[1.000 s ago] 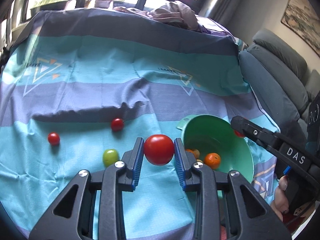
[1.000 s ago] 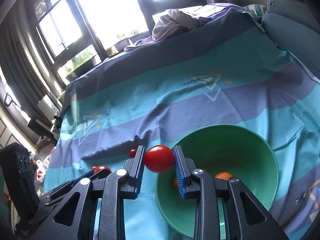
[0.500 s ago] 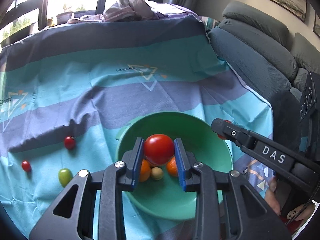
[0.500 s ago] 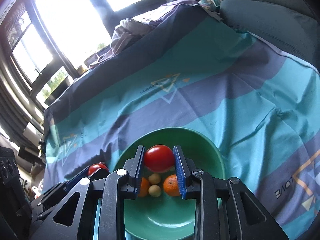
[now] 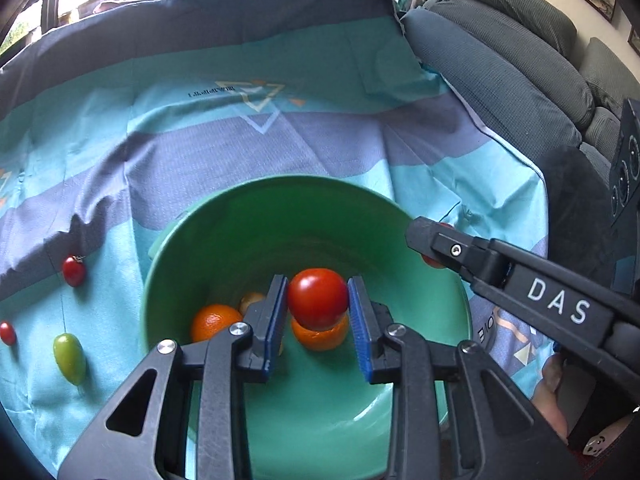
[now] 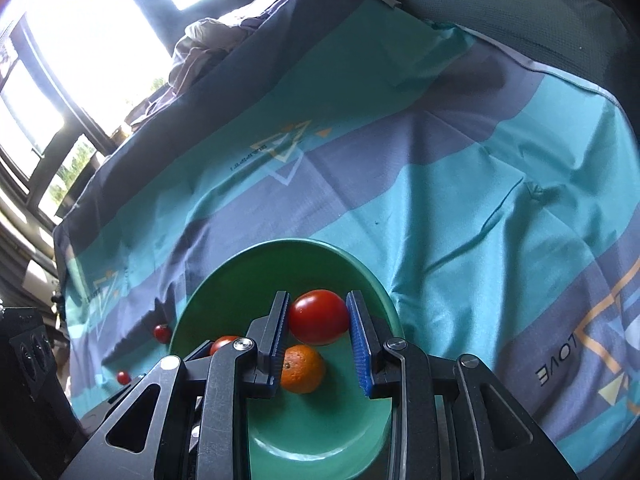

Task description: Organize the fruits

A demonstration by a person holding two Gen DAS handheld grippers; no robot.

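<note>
Left tongs point(image 5: 318, 318) grip a red tomato point(image 5: 317, 299) over the green bowl point(image 5: 280, 216); right tongs point(image 6: 318, 338) grip another tomato point(image 6: 319, 317) over the same bowl. Only the left view shows us the green tomato point(image 5: 70, 358) and two small red ones point(image 5: 74, 271) on the cloth point(image 5: 320, 128). Oranges point(image 5: 212, 322) in the bowl sit partly hidden behind the fingers.

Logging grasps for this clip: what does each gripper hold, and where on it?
Each gripper, left and right, pinches a red tomato across its sides.
</note>
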